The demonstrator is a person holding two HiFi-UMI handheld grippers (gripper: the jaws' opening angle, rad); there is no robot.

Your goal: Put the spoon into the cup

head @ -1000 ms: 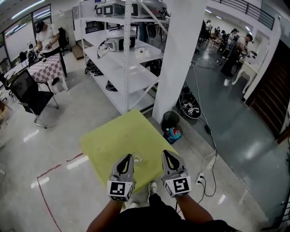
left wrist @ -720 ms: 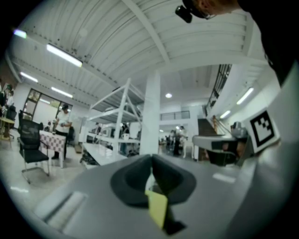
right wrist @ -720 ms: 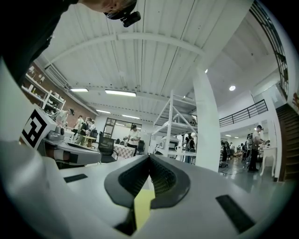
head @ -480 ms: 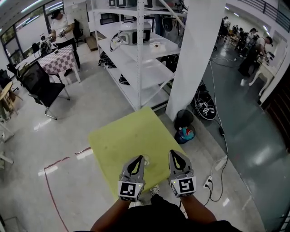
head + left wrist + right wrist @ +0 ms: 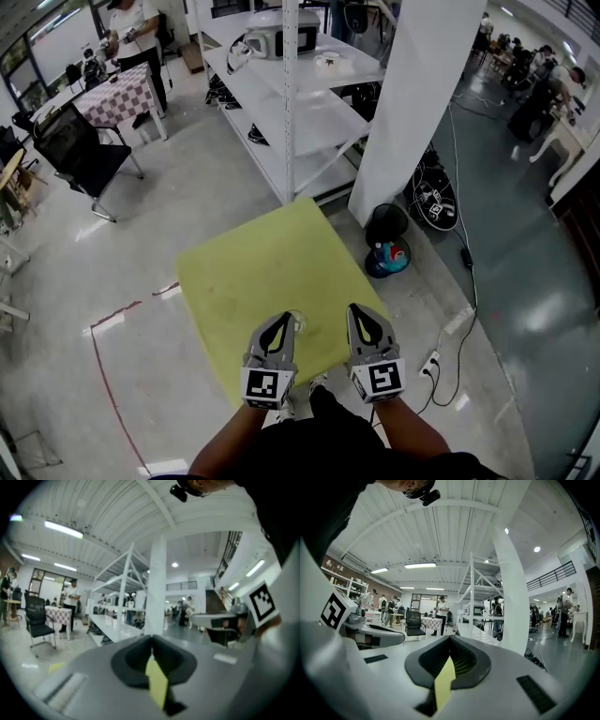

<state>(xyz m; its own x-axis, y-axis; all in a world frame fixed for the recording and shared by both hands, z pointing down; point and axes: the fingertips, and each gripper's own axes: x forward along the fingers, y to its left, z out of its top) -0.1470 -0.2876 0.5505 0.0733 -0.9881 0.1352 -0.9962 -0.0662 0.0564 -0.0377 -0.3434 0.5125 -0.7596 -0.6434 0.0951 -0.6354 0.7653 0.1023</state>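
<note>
A small clear glass cup (image 5: 296,324) stands near the front edge of the yellow-green table (image 5: 253,267), partly hidden behind my left gripper. The left gripper (image 5: 284,317) hovers just left of the cup, pointing forward and roughly level, jaws shut and empty. About a hand's width to the right, the right gripper (image 5: 358,309) is held the same way, also shut and empty. In the left gripper view the left gripper (image 5: 151,640) has its jaws meeting at the tip; the right gripper (image 5: 450,638) looks the same in its own view. No spoon shows in any view.
A white pillar (image 5: 412,103) and a white shelving rack (image 5: 291,103) stand beyond the table. A black bin (image 5: 386,248), cables and a power strip (image 5: 433,361) lie on the floor at right. A black chair (image 5: 80,155) is far left. People work in the distance.
Both grippers have come down a little, side by side over the table's near edge, jaws still shut. The head view has swung, so the table sits higher in the picture.
</note>
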